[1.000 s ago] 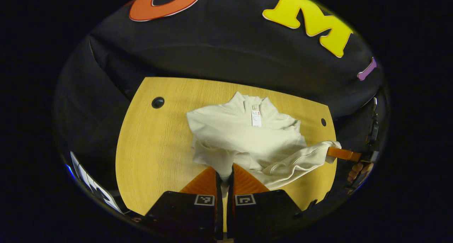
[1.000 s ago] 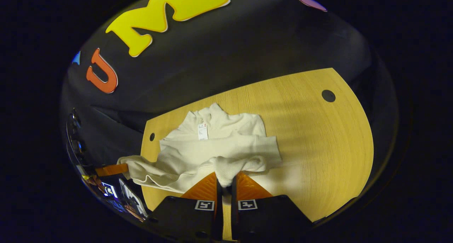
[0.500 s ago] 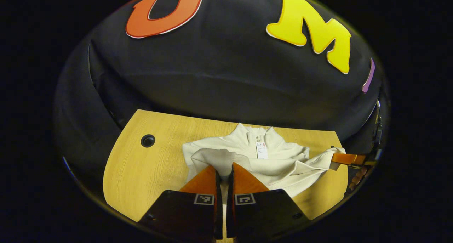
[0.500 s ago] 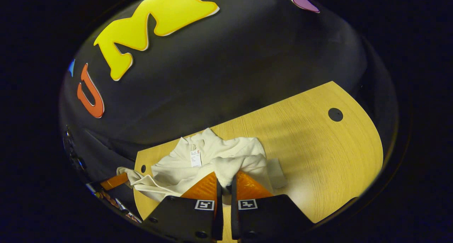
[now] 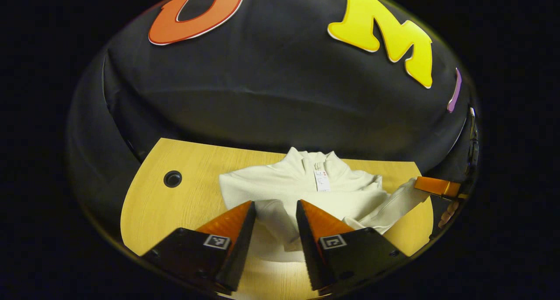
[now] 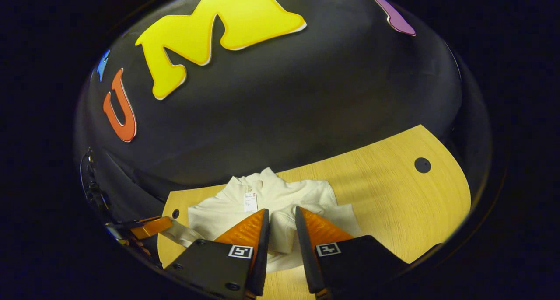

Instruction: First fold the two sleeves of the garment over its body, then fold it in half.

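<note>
A cream sweater (image 5: 345,195) with a white neck tag (image 5: 322,180) lies bunched on the wooden table (image 5: 166,208), its lower part laid up over the body toward the collar. My left gripper (image 5: 275,202) stands wide open just above it, with cloth lying loose between the fingers. In the right gripper view the sweater (image 6: 310,195) sits at the table's near left. My right gripper (image 6: 282,209) is open by a narrower gap over the folded edge. Farther off, the right gripper's finger (image 5: 437,187) touches a fold of cloth, and the left gripper's finger (image 6: 151,226) shows beside the garment.
The table (image 6: 393,195) has a round cable hole at one end (image 5: 172,178) and another at the other end (image 6: 422,165). Bare wood spreads to the right of the garment in the right gripper view. Black cloth wall rises right behind the table. A hand (image 5: 446,212) holds the far gripper.
Both grippers carried pinched cloth forward over the body toward the collar, came down low, then opened and let it go; the left opened wider.
</note>
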